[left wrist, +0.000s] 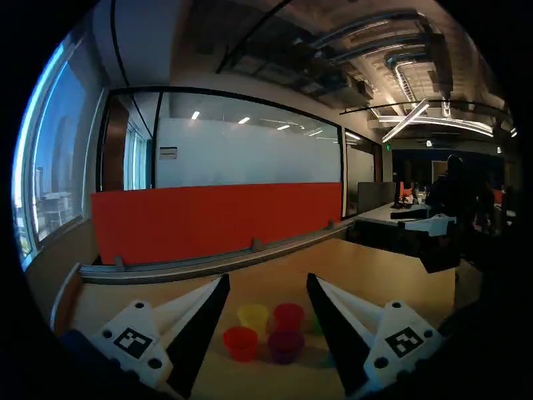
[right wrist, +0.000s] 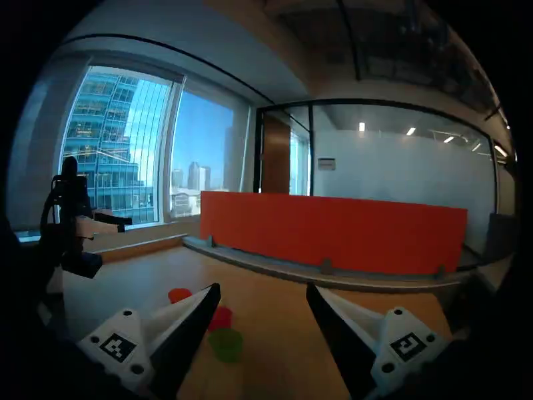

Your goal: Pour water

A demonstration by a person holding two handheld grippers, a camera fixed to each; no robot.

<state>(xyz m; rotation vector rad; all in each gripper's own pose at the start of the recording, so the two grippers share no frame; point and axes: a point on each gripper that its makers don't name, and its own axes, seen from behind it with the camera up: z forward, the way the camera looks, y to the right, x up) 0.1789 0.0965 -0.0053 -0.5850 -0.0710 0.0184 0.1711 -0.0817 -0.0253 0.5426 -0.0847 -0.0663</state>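
Several small coloured plastic cups (left wrist: 286, 345) stand clustered on the wooden surface (left wrist: 373, 267) ahead; my left tool (left wrist: 267, 279) and right tool (right wrist: 263, 288) gape empty. Light, tippy, I judge: pinch mid-wall gently.

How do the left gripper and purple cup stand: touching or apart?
Apart. In the left gripper view the left gripper is open and the purple cup stands clear of both fingers.
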